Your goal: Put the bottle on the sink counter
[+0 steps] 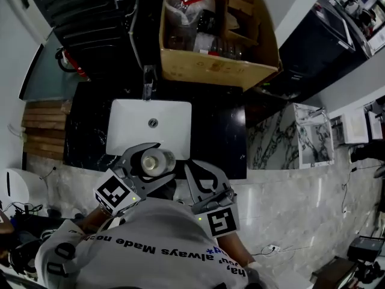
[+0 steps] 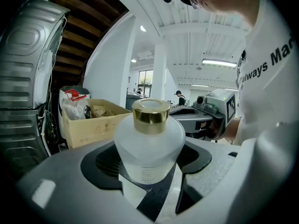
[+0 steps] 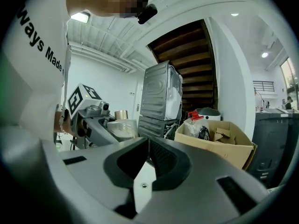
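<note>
Frosted white with a gold cap, the bottle (image 2: pixel 149 143) is sitting upright between the widely spread jaws of the left gripper (image 1: pixel 153 160), which are pinching its body. Faint print low on its side is proving too small to read. Lettering on the person's white shirt (image 1: pixel 156 245) is reading "always Made" among other words. Seen from the head view, the bottle is showing over the near edge of the white sink (image 1: pixel 123 116), set in a black counter (image 1: pixel 219 131). Beyond the faucet (image 1: pixel 147 80), a cardboard box (image 1: pixel 207 71) of bagged items is standing. The right gripper (image 3: pixel 147 150) is hanging just beside the left one, jaws pressed together on nothing.
</note>
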A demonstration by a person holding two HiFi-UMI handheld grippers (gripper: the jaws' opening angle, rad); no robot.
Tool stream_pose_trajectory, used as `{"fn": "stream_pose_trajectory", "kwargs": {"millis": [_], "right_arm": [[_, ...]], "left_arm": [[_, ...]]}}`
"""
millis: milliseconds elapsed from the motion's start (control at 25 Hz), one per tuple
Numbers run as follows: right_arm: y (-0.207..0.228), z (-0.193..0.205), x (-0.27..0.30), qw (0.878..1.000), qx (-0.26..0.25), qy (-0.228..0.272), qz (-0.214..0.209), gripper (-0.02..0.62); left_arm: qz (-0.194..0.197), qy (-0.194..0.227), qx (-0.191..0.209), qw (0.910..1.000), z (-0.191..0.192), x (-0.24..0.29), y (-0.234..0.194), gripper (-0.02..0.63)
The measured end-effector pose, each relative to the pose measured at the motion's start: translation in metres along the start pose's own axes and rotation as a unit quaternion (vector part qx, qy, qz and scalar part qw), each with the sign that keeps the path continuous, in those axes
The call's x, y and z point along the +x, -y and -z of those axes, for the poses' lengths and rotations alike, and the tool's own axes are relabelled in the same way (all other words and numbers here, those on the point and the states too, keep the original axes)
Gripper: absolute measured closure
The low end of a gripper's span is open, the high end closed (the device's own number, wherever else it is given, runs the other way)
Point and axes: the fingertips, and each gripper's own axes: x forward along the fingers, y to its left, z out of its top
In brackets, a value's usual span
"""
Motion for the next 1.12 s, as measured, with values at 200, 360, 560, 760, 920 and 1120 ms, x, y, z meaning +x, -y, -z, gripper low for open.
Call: {"fn": "stream_pose_trajectory", "kwargs": {"millis": [200, 360, 560, 760, 920, 1120], "right_arm": [[0.021, -0.007, 0.046, 1.000, -0.001, -0.005, 0.002, 0.580], [0.033, -0.009, 0.077, 1.000, -0.002, -0.004, 0.000, 0.580], [0.040, -0.015, 0.105, 1.000, -0.006, 0.001, -0.008, 0.580], [0.046, -0.015, 0.118, 1.000, -0.002, 0.001, -0.018, 0.580], [0.050, -0.010, 0.122, 1.000, 0.004, -0.001, -0.029, 0.580], [0.057, -0.008, 0.119, 0.999, 0.002, -0.003, -0.043, 0.580]], "left_arm": [[0.001, 0.001, -0.004, 1.0000, -0.005, 0.009, -0.048, 0.270], [0.000, 0.004, -0.017, 0.9998, -0.008, 0.014, -0.078, 0.270], [0.001, 0.008, -0.004, 1.0000, -0.008, 0.017, -0.103, 0.272], [-0.003, 0.009, -0.020, 0.9997, -0.011, 0.020, -0.113, 0.270], [-0.016, 0.010, -0.021, 0.9996, -0.008, 0.022, -0.116, 0.272], [-0.030, 0.004, -0.037, 0.9989, -0.013, 0.028, -0.112, 0.270]]}}
